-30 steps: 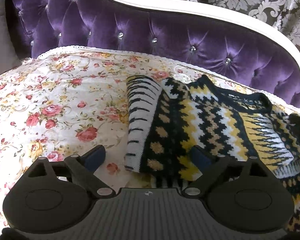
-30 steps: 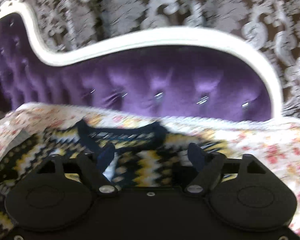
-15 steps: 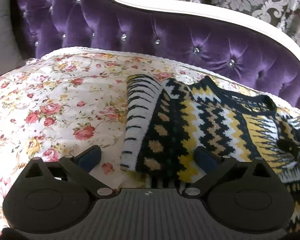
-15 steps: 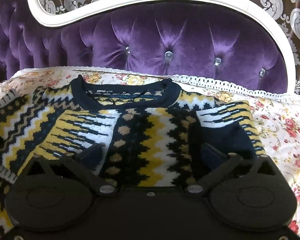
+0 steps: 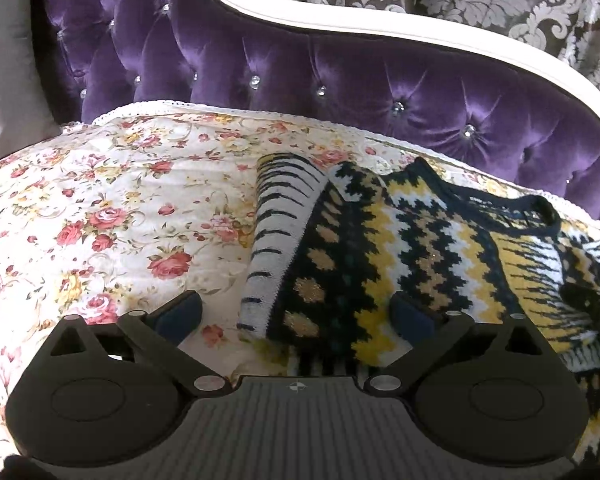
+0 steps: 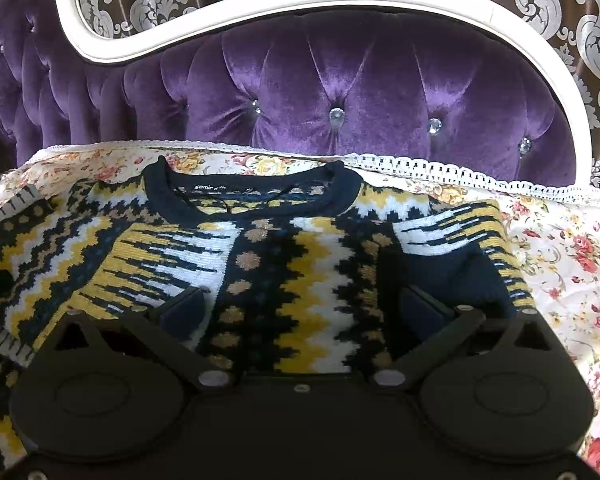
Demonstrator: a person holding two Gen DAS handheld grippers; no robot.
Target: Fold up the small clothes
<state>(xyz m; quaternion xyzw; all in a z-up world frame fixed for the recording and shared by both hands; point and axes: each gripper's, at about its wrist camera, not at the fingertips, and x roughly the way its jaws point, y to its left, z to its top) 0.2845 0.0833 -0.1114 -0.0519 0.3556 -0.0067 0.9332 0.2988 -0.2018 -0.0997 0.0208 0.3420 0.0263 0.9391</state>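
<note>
A small knitted sweater [image 5: 420, 240] in black, yellow and white zigzags lies flat on a floral bedspread [image 5: 120, 208]. Its navy collar [image 6: 252, 196] points toward the headboard, and both sleeves are folded in over the body. My left gripper [image 5: 296, 314] is open just above the sweater's folded left edge, with one fingertip over the bedspread and the other over the knit. In the right wrist view the sweater [image 6: 300, 264] fills the middle. My right gripper [image 6: 302, 308] is open low over the chest, and nothing is pinched in it.
A tufted purple headboard [image 6: 340, 80] with a white frame rises right behind the bedspread's lace edge [image 6: 440, 170]. A grey pillow [image 5: 8, 60] stands at the far left. Bare bedspread [image 6: 572, 264] lies on both sides of the sweater.
The right gripper came down closer to the sweater and its jaws spread wider. The left gripper's jaws widened slightly and it stayed where it was.
</note>
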